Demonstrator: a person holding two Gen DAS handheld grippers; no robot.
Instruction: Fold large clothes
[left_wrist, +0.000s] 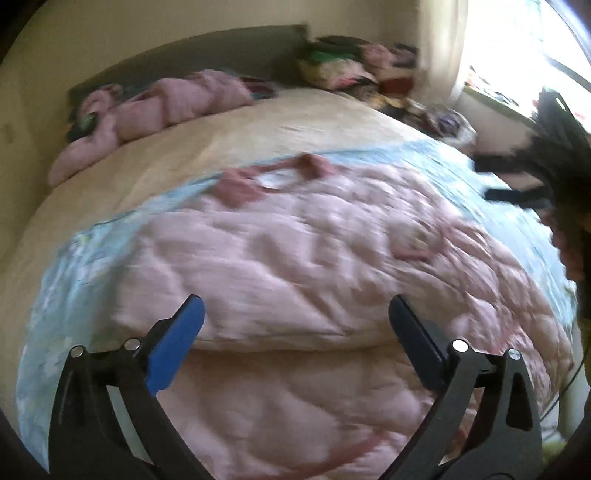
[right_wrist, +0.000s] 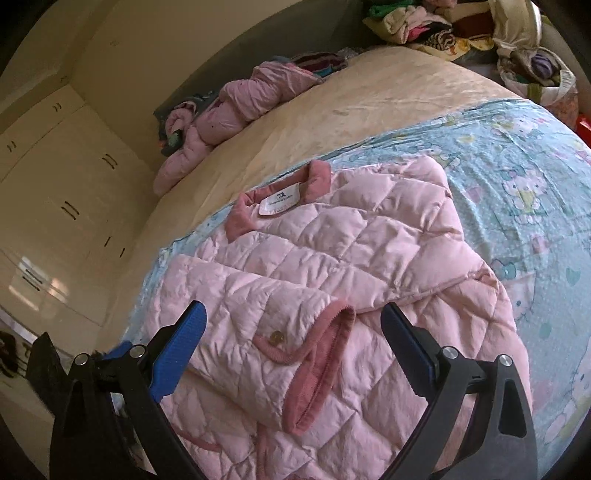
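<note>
A pink quilted jacket (right_wrist: 351, 240) lies flat on a light blue cartoon-print sheet (right_wrist: 517, 177) on the bed, darker pink collar (right_wrist: 317, 171) toward the far side. One sleeve is folded across the body, its ribbed cuff (right_wrist: 321, 365) lying between my right gripper's fingers. My right gripper (right_wrist: 291, 326) hangs open just above that cuff, holding nothing. In the blurred left wrist view the same jacket (left_wrist: 295, 258) fills the middle. My left gripper (left_wrist: 295, 317) is wide open above a folded edge, with nothing between the pads. The right gripper (left_wrist: 524, 181) shows at that view's right edge.
A second pink padded garment (right_wrist: 221, 114) lies crumpled along the far side of the beige bedcover (right_wrist: 332, 110). Piles of mixed clothes (right_wrist: 424, 22) and a cloth bag (right_wrist: 535, 70) sit at the far right corner. White wardrobe doors (right_wrist: 55, 203) stand left of the bed.
</note>
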